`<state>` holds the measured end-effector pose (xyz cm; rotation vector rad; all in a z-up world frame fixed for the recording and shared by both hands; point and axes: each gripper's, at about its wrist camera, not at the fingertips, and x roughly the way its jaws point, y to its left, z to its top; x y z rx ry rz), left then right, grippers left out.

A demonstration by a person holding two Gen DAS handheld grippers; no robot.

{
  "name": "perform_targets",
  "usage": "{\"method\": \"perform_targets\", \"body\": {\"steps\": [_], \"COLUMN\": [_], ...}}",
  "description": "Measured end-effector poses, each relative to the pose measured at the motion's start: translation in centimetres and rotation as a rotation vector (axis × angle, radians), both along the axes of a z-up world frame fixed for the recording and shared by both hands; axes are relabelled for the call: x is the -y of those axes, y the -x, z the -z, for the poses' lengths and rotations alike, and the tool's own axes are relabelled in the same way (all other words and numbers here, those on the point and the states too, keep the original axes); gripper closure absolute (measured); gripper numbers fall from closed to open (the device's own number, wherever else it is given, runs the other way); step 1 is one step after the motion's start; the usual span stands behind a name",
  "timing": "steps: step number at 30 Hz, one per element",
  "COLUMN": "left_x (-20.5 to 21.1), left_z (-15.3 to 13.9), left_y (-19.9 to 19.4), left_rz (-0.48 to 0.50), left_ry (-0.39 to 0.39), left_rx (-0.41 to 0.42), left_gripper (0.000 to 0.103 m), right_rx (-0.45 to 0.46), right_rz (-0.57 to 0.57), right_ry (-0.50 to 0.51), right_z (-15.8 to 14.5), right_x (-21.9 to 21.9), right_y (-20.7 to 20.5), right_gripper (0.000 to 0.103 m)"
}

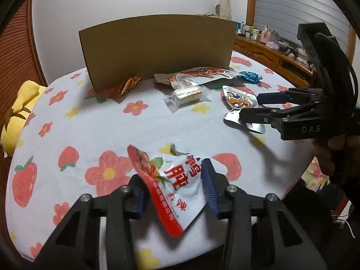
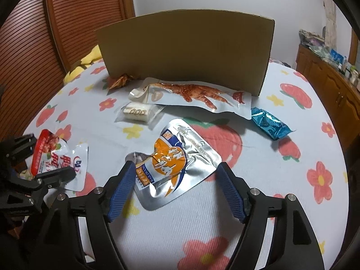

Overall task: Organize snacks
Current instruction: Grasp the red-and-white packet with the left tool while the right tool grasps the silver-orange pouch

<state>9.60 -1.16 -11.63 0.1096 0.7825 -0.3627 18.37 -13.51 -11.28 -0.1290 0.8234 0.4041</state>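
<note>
A crumpled red-and-white snack packet (image 1: 180, 180) stands buckled between the blue pads of my left gripper (image 1: 172, 171), which is shut on it just above the flowered cloth. The right wrist view has that gripper (image 2: 51, 155) and its packet (image 2: 58, 155) at the left edge. A silver-and-orange pouch (image 2: 171, 155) lies flat on the cloth between the fingers of my right gripper (image 2: 175, 165). That gripper is open, its pads beside the pouch's edges without squeezing it. From the left wrist view the right gripper (image 1: 249, 105) hovers over the same pouch (image 1: 238, 96).
An upright cardboard box (image 2: 186, 51) stands at the back. In front of it lie a chicken-foot pouch (image 2: 193, 94), a clear-wrapped white cake (image 2: 137, 112), a blue foil snack (image 2: 267, 123) and a gold foil snack (image 2: 121, 79). A yellow cushion (image 1: 20, 112) sits left; a wooden cabinet (image 2: 326, 83) right.
</note>
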Motion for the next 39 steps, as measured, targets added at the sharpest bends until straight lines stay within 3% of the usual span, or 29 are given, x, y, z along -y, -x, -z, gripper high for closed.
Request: {"method": "perform_targets", "body": {"steps": [2,11,21,28,37,39], "left_x": [0.0,-0.3,-0.6,-0.9,-1.5,-1.5], "left_z": [-0.1,-1.4,-2.1,-1.9,-2.0,-1.9], "left_y": [0.0,0.1,-0.8,-0.9,-0.6,-0.7], "left_rz": [0.008,-0.026,-0.044,-0.049,-0.063,-0.066], "left_ry": [0.022,0.058,0.072,0.076,0.086,0.089], "left_rx": [0.001,0.048,0.066,0.054,0.053,0.054], "left_gripper": [0.072,0.083,0.086,0.086,0.086,0.086], "right_rx": [0.001,-0.003,-0.018,-0.002,0.008,0.003], "right_rz": [-0.002,0.014,0.007,-0.029,-0.033,-0.029], "right_ry": [0.001,-0.010,0.031,0.089,0.026,-0.013], "right_z": [0.0,-0.1,0.2,0.4,-0.1,-0.3], "right_x": [0.0,0.1,-0.8,-1.7,-1.0,-0.6], "right_y": [-0.2,-0.9,-1.5,-1.1,-1.0,-1.1], "right_gripper": [0.025,0.024,0.014,0.014,0.047,0.060]}}
